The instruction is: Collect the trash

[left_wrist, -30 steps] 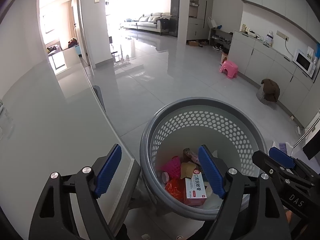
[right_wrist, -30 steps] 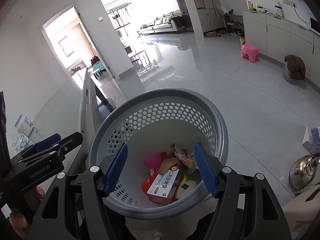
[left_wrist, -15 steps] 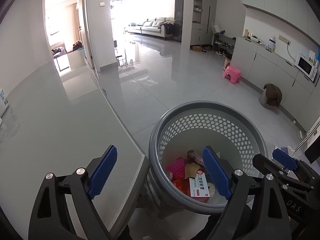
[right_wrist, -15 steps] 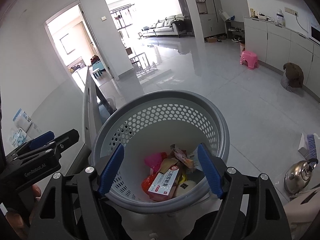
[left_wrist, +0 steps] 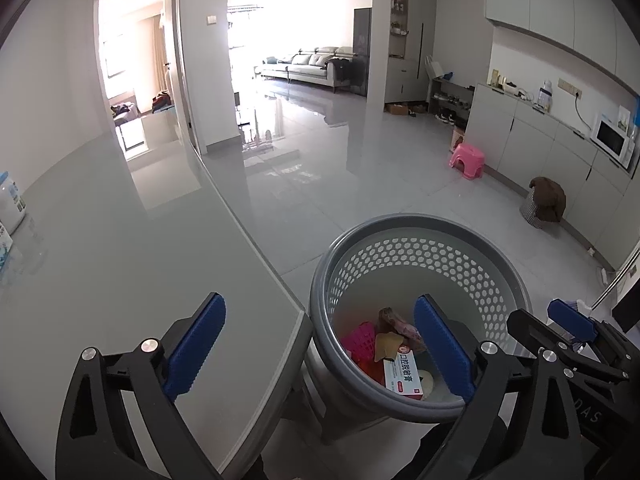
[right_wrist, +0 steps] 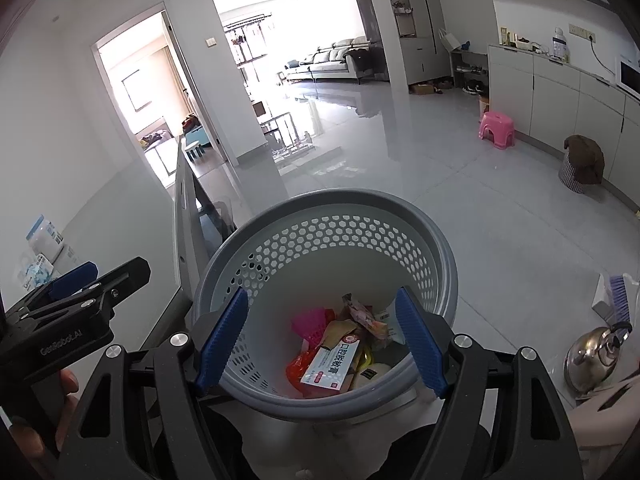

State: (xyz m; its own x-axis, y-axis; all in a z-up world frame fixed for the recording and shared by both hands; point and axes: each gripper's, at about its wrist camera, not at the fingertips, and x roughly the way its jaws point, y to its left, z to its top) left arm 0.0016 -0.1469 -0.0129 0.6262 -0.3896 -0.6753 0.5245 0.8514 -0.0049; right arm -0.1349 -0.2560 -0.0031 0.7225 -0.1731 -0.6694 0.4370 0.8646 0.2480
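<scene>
A grey perforated basket [left_wrist: 420, 220] stands on the floor by the table corner. It holds trash: a white and red box [left_wrist: 402, 372], a pink piece [left_wrist: 362, 340] and crumpled wrappers [left_wrist: 394, 320]. My left gripper [left_wrist: 320, 304] hangs over the table corner and the basket rim, its jaws opening with nothing between them. My right gripper [right_wrist: 322, 294] is open above the basket [right_wrist: 340, 196], empty, with the box [right_wrist: 332, 364] lying below it. Each view shows the other gripper's blue pads [left_wrist: 570, 322] [right_wrist: 72, 280] at its edge.
The grey table [left_wrist: 120, 280] fills the left, with a white canister [left_wrist: 10, 200] at its far edge. On the floor are a pink stool [left_wrist: 466, 160], a cloth-covered bin [left_wrist: 544, 204], a steel kettle [right_wrist: 596, 356] and a brush [right_wrist: 618, 292]. Cabinets line the right wall.
The left gripper's jaws have spread wider and it has drawn back, so more table shows and the basket sits further right. The right gripper's jaws widened slightly; it hardly moved.
</scene>
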